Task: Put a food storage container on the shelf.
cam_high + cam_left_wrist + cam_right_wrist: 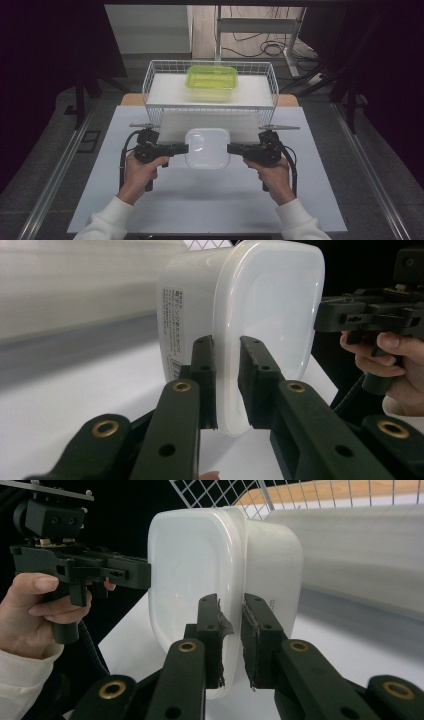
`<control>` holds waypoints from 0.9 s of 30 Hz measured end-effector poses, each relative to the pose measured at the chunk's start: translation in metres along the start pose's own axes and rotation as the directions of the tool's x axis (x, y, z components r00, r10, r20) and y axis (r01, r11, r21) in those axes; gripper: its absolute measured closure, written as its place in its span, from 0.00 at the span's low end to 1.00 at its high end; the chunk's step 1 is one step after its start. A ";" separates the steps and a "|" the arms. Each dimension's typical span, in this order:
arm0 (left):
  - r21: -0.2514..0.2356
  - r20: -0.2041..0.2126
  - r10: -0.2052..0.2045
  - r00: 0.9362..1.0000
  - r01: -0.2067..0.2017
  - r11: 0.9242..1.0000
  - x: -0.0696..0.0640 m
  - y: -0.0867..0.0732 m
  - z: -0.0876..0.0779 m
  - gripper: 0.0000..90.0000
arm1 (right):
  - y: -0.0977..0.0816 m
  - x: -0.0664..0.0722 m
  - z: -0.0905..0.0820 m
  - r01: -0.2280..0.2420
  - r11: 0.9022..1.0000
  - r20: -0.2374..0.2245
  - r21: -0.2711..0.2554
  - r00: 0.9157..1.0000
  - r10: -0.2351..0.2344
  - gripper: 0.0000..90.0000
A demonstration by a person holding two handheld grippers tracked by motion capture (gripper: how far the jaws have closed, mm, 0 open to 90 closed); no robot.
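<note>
White box (207,147): clamped at opposite rims by my left claw (184,148) and right claw (231,148), off the table (100,200). Green box (211,78) already in wire basket (150,85); white one likely next.

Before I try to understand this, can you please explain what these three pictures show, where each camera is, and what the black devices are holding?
No robot arm is here: a person holds a hand-held black tool in each hand. The high view looks down from above the table. There the left tool and the right tool pinch opposite edges of a white plastic container with a lid. The other two pictures come from cameras riding on the tools themselves. In the left gripper view the two black jaws clamp the container's rim; the right gripper view shows the same from the other side. Behind stands a white wire basket with a green lidded container inside.
</note>
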State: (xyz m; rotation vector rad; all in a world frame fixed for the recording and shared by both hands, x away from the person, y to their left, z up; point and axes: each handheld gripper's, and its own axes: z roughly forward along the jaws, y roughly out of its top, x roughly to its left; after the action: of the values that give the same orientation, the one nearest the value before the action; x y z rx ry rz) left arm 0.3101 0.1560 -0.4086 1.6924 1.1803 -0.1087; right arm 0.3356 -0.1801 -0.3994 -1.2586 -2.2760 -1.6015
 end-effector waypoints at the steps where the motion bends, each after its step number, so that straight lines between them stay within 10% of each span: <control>1: -0.003 0.000 0.003 1.000 -0.003 1.000 -0.001 0.002 -0.001 0.86 | 0.002 0.000 -0.001 0.005 1.000 0.000 -0.003 1.000 -0.005 0.87; 27: -0.064 -0.011 0.076 0.997 -0.077 0.995 -0.023 0.063 -0.019 0.87 | 0.058 0.010 -0.015 0.053 0.996 0.005 -0.077 0.999 -0.053 0.87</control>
State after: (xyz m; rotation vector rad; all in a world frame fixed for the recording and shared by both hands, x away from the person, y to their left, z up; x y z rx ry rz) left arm 0.3368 0.1560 -0.3444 1.6808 1.1126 -0.0158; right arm 0.3617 -0.1802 -0.3440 -1.2275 -2.2880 -1.7226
